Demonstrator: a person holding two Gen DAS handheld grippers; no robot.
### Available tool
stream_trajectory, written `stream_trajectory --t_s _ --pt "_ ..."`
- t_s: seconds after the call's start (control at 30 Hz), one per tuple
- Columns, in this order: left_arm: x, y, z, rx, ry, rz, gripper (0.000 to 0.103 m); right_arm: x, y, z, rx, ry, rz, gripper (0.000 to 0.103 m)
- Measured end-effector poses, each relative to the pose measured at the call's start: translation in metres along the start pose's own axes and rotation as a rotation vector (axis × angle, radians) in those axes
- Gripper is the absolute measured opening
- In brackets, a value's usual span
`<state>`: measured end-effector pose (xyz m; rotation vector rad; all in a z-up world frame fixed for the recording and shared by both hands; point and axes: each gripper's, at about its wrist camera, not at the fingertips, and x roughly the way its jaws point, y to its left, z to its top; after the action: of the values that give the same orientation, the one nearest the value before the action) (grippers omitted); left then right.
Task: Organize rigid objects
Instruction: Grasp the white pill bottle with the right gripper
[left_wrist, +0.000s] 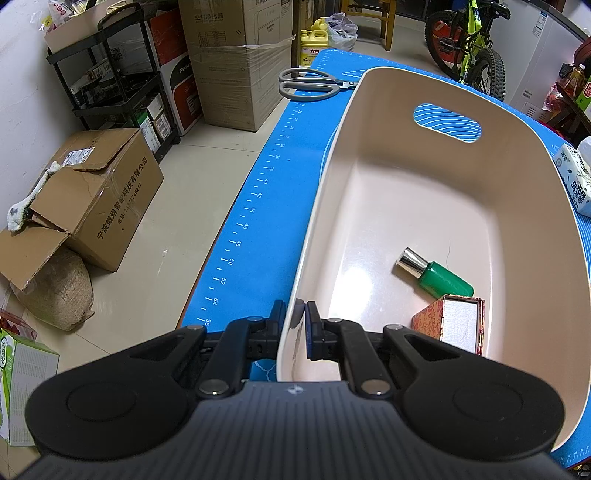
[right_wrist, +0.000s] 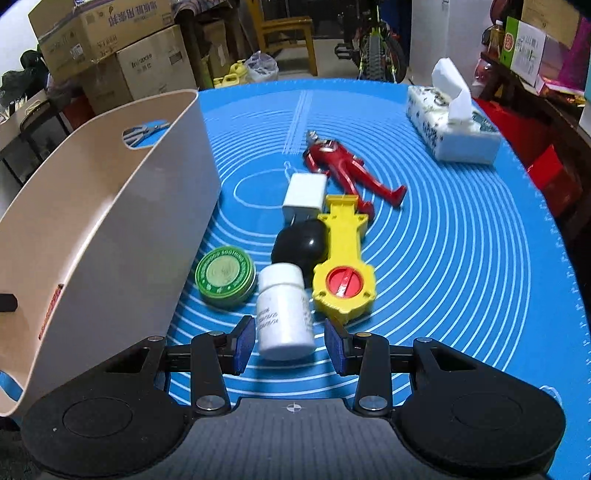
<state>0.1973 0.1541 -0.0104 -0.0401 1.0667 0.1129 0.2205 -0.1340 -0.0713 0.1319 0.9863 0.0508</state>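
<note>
Now left tongs (left_wrist: 295, 325) clamp the basket (left_wrist: 306, 236) wall; right tongs (right_wrist: 290, 343) gape around a white bottle (right_wrist: 284, 314) (label unreadable).

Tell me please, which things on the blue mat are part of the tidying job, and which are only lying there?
Part of the job:
bin
green bottle
small box
white bottle
green tin
black lump
yellow toy
charger
red figure

Probably only lying about:
tissue pack
scissors

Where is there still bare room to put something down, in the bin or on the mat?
The bin floor is bare from its handle slot down to the green bottle and patterned box. The mat is bare right of the yellow toy. Crowded beside the bin.
</note>
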Motion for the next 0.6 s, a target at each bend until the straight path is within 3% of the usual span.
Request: stream_trajectory --t_s 0.6 --pt "0.0 0.0 0.0 0.001 0.0 0.002 0.013 0.033 0.011 0.006 -0.008 0.013 -0.046 0.055"
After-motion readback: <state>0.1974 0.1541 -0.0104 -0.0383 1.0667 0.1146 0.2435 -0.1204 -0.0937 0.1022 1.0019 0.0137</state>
